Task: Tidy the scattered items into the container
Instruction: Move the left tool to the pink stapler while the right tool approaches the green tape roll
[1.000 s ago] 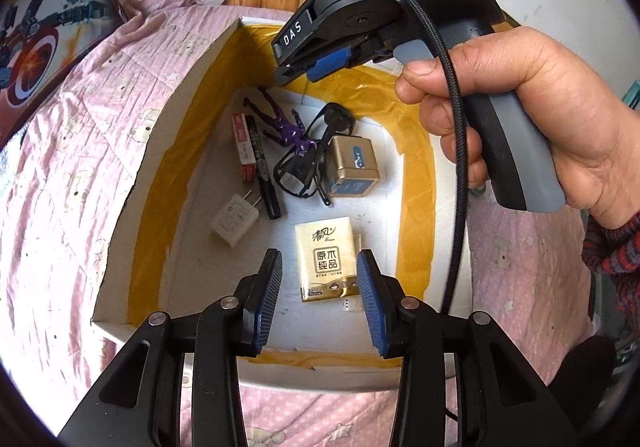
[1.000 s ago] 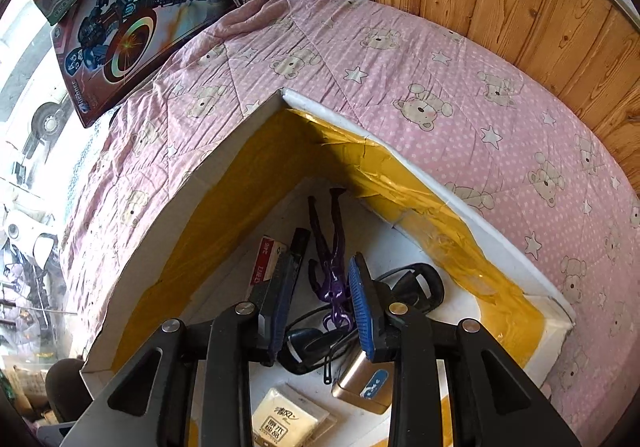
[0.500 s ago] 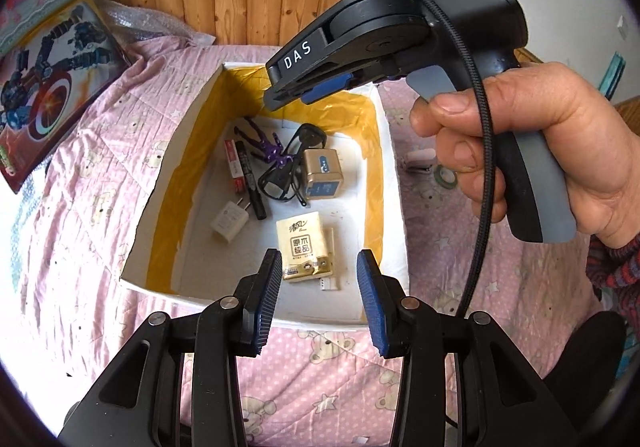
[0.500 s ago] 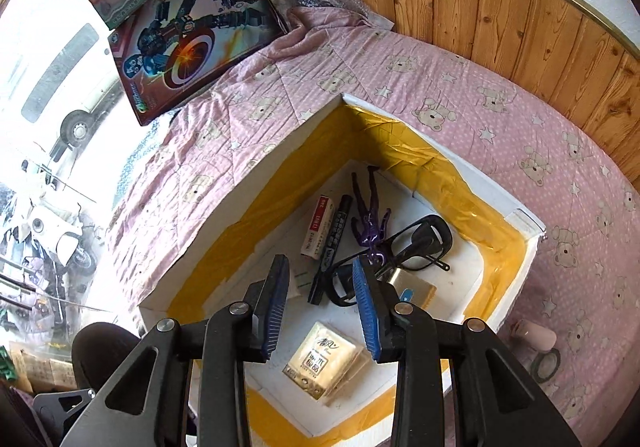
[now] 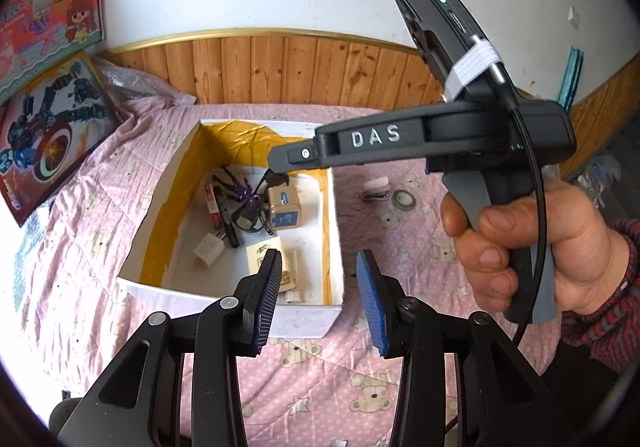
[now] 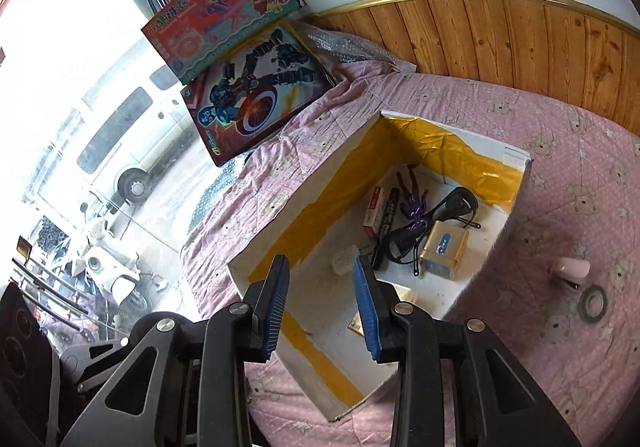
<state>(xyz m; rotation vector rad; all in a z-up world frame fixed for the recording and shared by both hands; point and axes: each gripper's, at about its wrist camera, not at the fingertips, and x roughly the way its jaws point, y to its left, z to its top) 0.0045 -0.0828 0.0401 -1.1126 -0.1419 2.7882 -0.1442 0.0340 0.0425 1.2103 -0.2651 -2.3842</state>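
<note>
Pink quilt (image 5: 100, 247) w/ teddy-bear print covers the bed, wood panelling (image 6: 520, 43) behind it and two toy boxes (image 6: 256, 91) leaning at the wall. On the quilt sits our white box (image 5: 280, 319), yellow tape along its inner walls. Inside it we count: gold-and-blue speaker cube (image 5: 283, 209) near the right wall, black glasses (image 5: 250, 213) just beside it, purple figurine (image 5: 236, 189) toward the far end touching the glasses, black marker (image 5: 227, 217) and red-and-white packet (image 5: 211, 203) lying side by side, white plug adapter (image 5: 207, 249) near the left wall, and a gold tissue pack (image 5: 262, 251) at the near end, partly hidden by a finger.

Outside the box, to its right on the quilt, lie a pink stapler (image 5: 376, 189) and a green tape roll (image 5: 403, 199), close together, apart from the box.

We hold the left gripper (image 5: 316, 299) above the box's near right corner, fingers spread, nothing between them. Our right gripper (image 6: 320, 303) hangs over the box's near-left side in its own view, fingers likewise spread & empty; in the left view our right hand (image 5: 532, 247) grips its handle, which bears the letters "DAS".
</note>
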